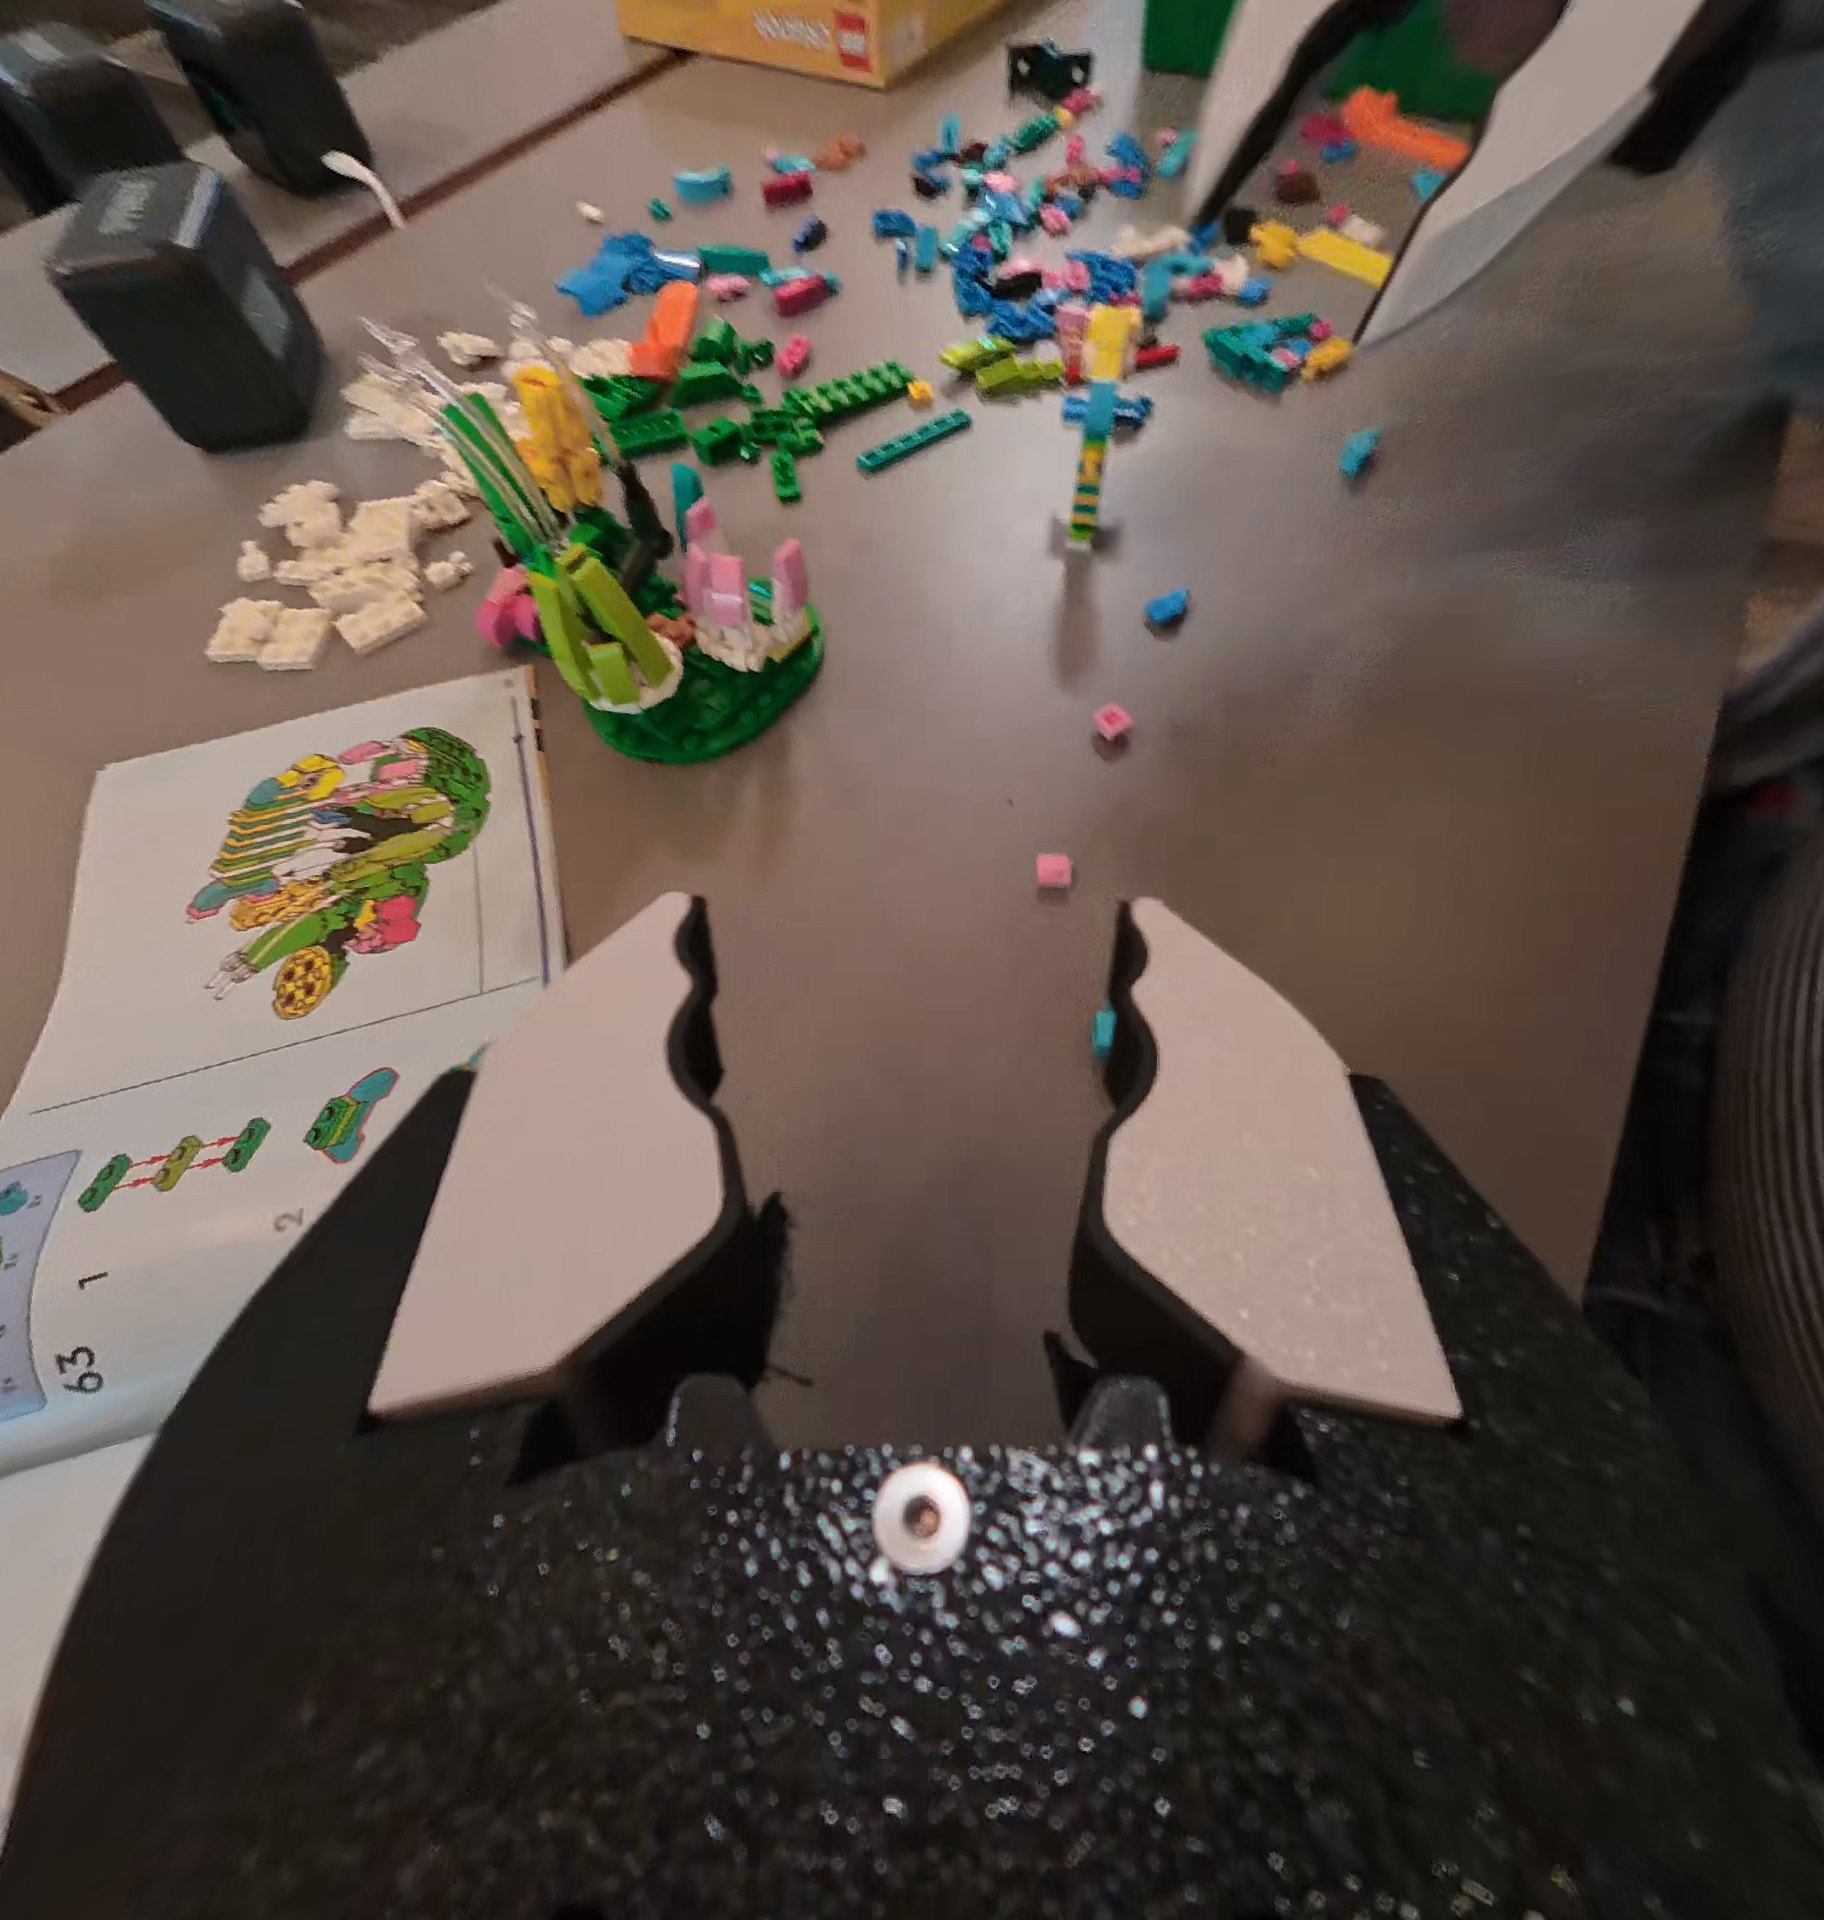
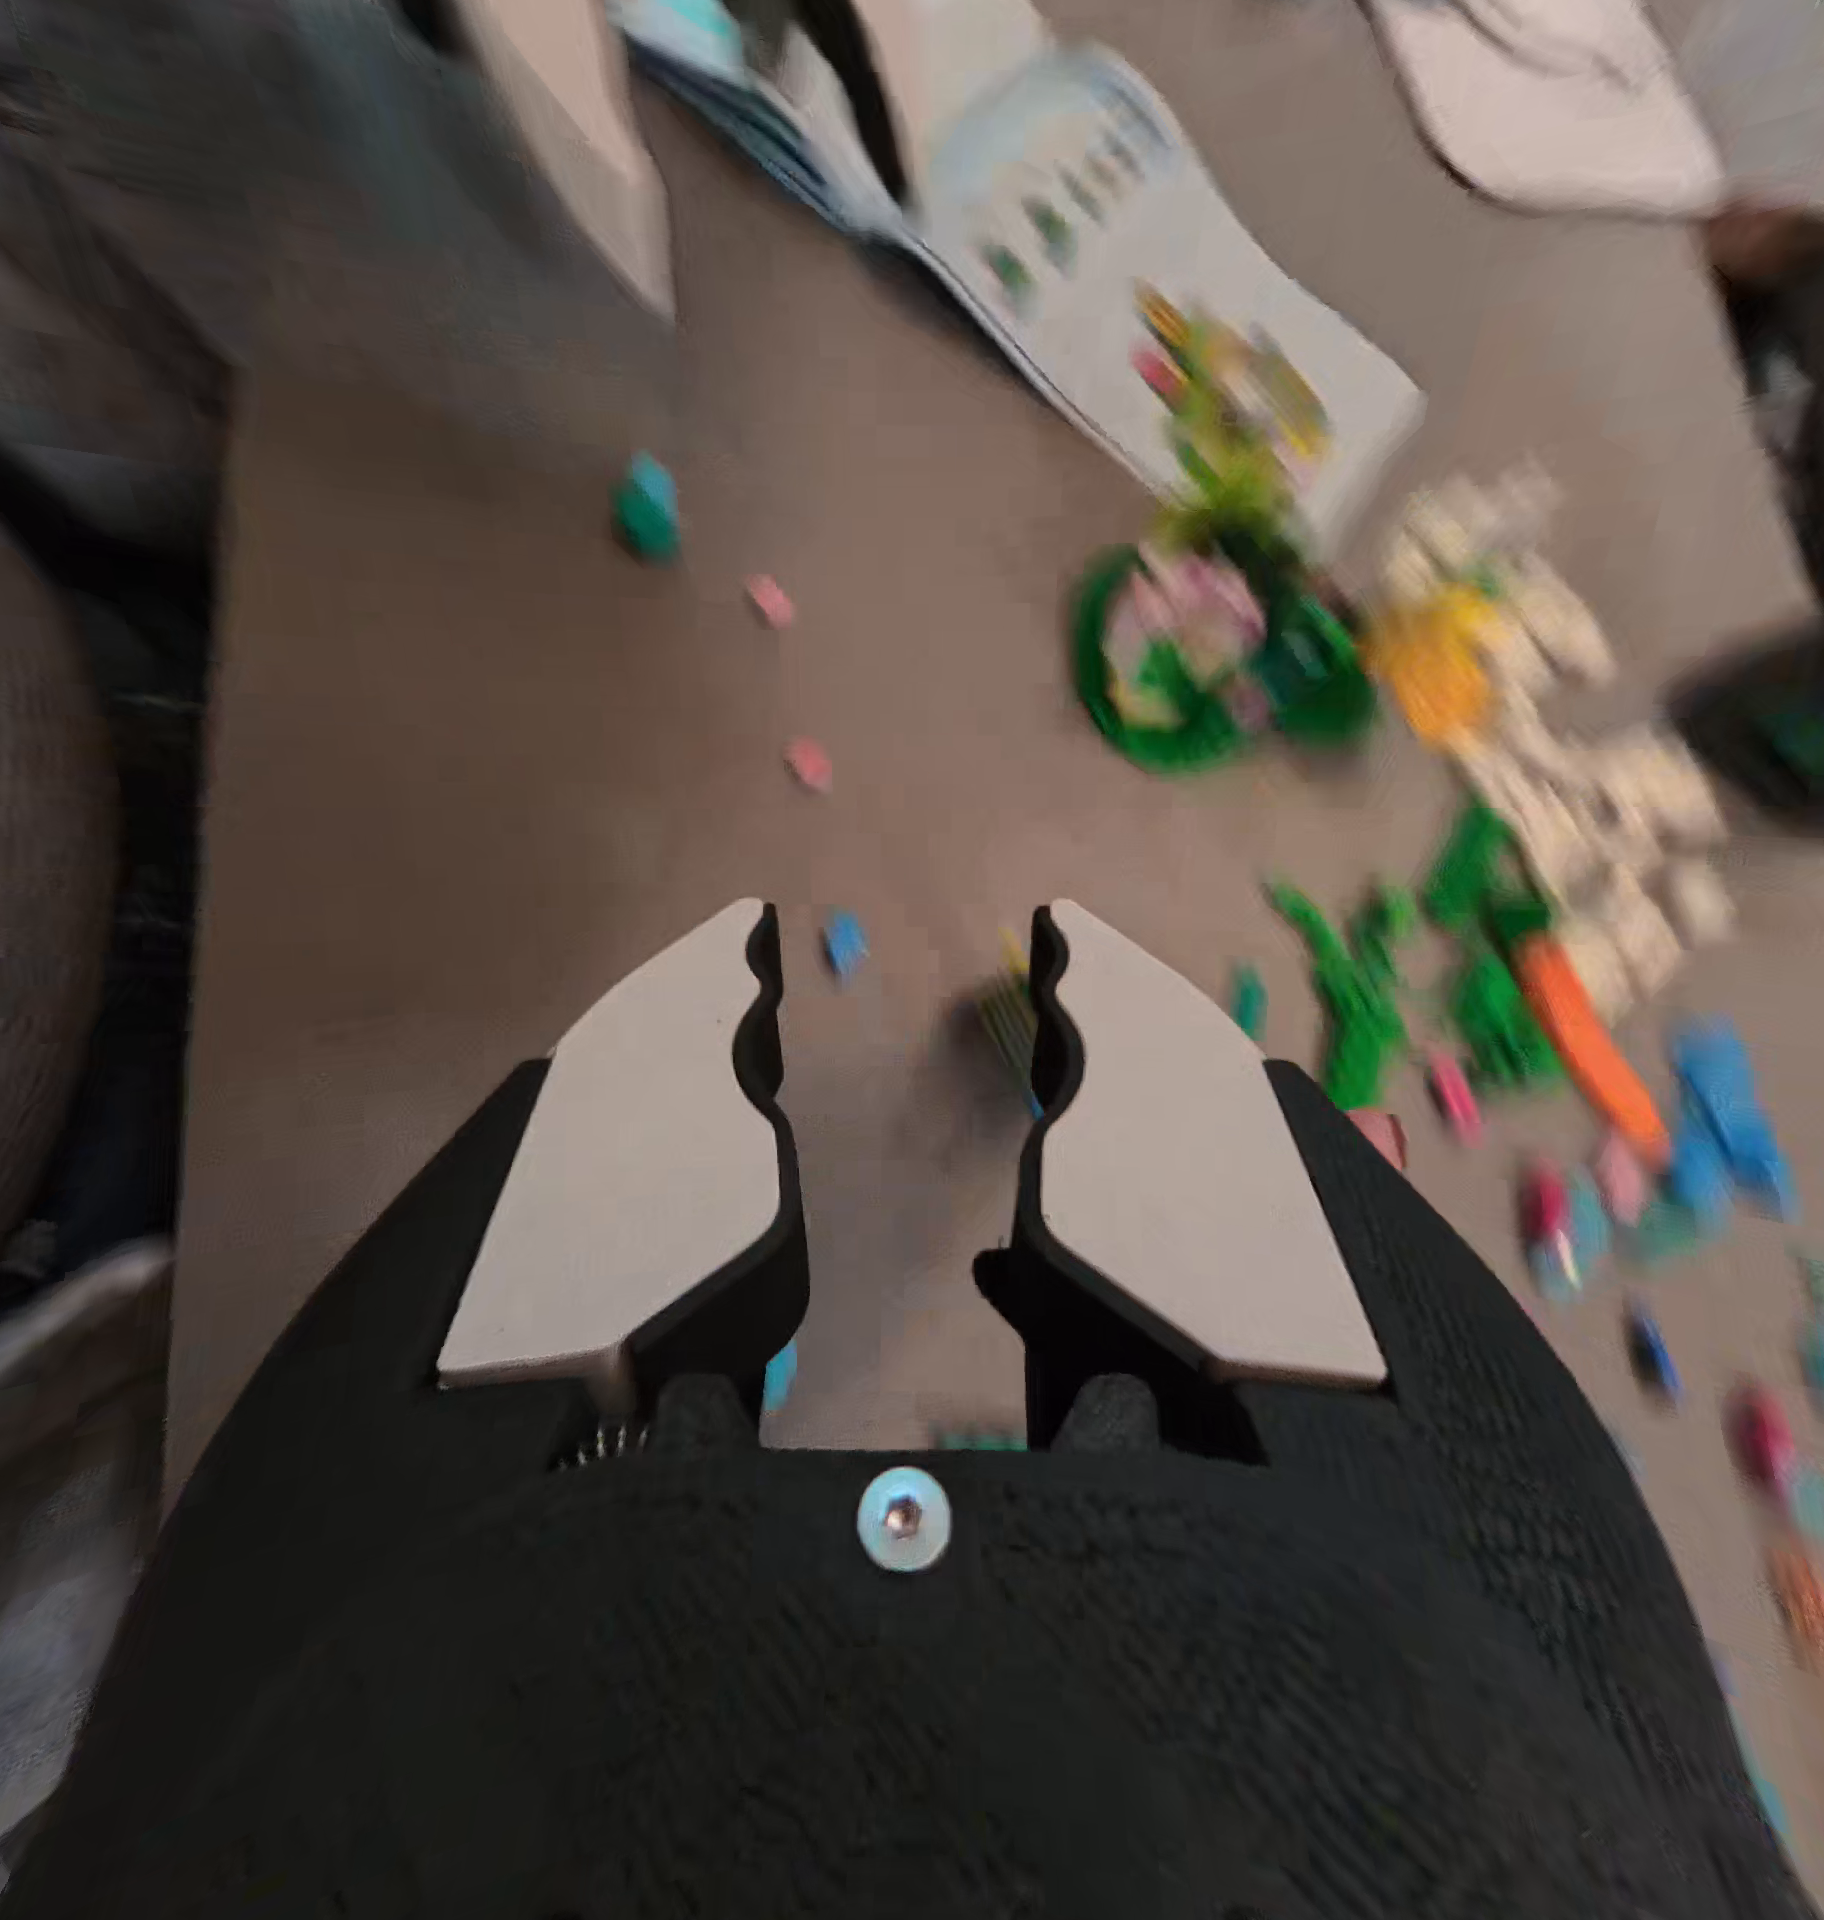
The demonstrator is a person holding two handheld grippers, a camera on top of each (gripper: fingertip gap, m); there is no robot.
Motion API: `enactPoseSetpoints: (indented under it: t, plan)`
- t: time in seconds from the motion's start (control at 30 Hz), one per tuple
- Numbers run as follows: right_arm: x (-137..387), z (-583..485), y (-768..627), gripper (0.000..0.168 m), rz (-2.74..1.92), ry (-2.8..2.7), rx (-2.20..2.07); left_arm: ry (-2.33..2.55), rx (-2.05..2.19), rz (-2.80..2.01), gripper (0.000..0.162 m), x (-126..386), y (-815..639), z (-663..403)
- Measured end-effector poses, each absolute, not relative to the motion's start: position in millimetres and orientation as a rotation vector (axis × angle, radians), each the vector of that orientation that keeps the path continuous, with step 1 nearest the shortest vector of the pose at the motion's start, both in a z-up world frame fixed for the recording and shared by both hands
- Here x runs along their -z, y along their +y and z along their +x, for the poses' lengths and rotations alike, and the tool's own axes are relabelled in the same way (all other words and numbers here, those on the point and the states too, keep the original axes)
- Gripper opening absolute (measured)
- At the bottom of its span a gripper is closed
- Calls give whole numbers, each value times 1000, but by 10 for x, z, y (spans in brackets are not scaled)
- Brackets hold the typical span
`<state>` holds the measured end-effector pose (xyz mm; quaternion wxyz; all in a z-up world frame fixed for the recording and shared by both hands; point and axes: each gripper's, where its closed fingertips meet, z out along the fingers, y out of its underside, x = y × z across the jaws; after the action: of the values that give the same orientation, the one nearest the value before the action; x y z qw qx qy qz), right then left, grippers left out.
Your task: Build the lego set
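On the grey table (image 1: 887, 831), a half-built Lego plant model (image 1: 669, 613) on its green base, just beyond the open instruction booklet (image 1: 264, 935) — loose bricks (image 1: 1043, 270) scattered farther back. Nearer, left gripper (image 1: 913, 914) spread wide, empty, beside a pink stud (image 1: 1053, 869). Right gripper (image 2: 903, 914) parted more narrowly, gripping nothing — striped piece (image 2: 1007, 1013) against its right finger.

table (image 1: 887, 935): grey-brown | 3 dark boxes (image 1: 191, 301): far left | white cable (image 1: 368, 182): beside them
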<state>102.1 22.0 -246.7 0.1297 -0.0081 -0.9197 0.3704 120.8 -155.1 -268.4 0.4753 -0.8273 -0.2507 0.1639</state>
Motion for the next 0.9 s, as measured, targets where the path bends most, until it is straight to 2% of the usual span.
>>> enactPoseSetpoints:
  t: [0.03,0.13,0.33,0.53,0.9]
  plan:
    - [2466,944,569,45,-174,-2632,-988,-640,-401,-2001,79,2668,-1542,1175]
    - [2550,955,1536,45,-555,-2560,-759,-673,-343,-1925,89,2604,-1431,1148]
    - [2840,1126,2342,42,-967,-2518,-784,-629,-361,-1909,87,2573,-1276,1156]
    - [2972,1037,2095,36,-940,-2562,-1004,-627,-414,-1939,84,2646,-1269,1149]
    - [3048,870,1676,18,-649,-2692,-976,-648,-473,-1951,82,2664,-1320,1083]
